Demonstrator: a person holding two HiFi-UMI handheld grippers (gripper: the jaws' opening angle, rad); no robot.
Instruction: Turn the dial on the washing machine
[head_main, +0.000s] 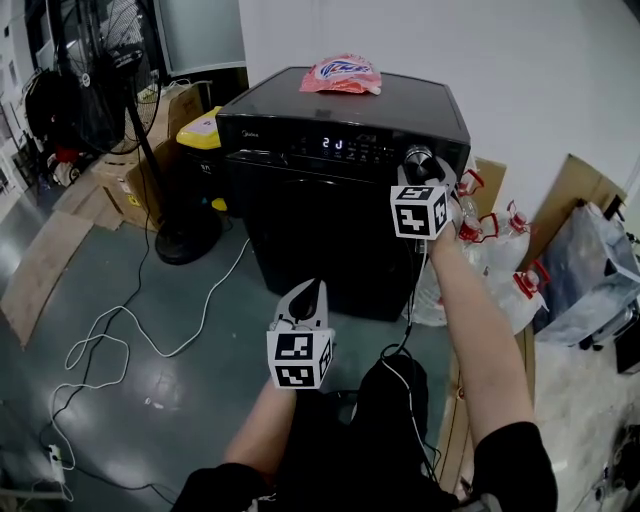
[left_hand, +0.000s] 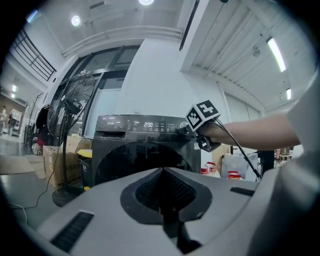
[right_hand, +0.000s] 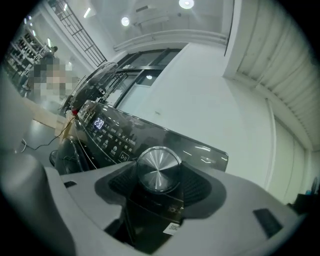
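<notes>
A black front-loading washing machine (head_main: 300, 190) stands ahead of me, its display lit. The silver dial (head_main: 418, 155) is at the right end of the control panel. My right gripper (head_main: 421, 168) is up against the panel, and in the right gripper view the dial (right_hand: 159, 169) fills the space between the black pads (right_hand: 196, 186), which press on its sides. My left gripper (head_main: 309, 297) hangs lower, in front of the machine's door, jaws closed together and holding nothing. The left gripper view shows the washing machine (left_hand: 145, 150) and the right gripper's marker cube (left_hand: 204, 114) at the panel.
A pink packet (head_main: 342, 75) lies on top of the machine. A standing fan (head_main: 100, 80), cardboard boxes (head_main: 130, 190) and a yellow bin (head_main: 203, 128) are on the left. A white cable (head_main: 130, 340) loops over the floor. Plastic bags and red-capped bottles (head_main: 500, 250) crowd the right.
</notes>
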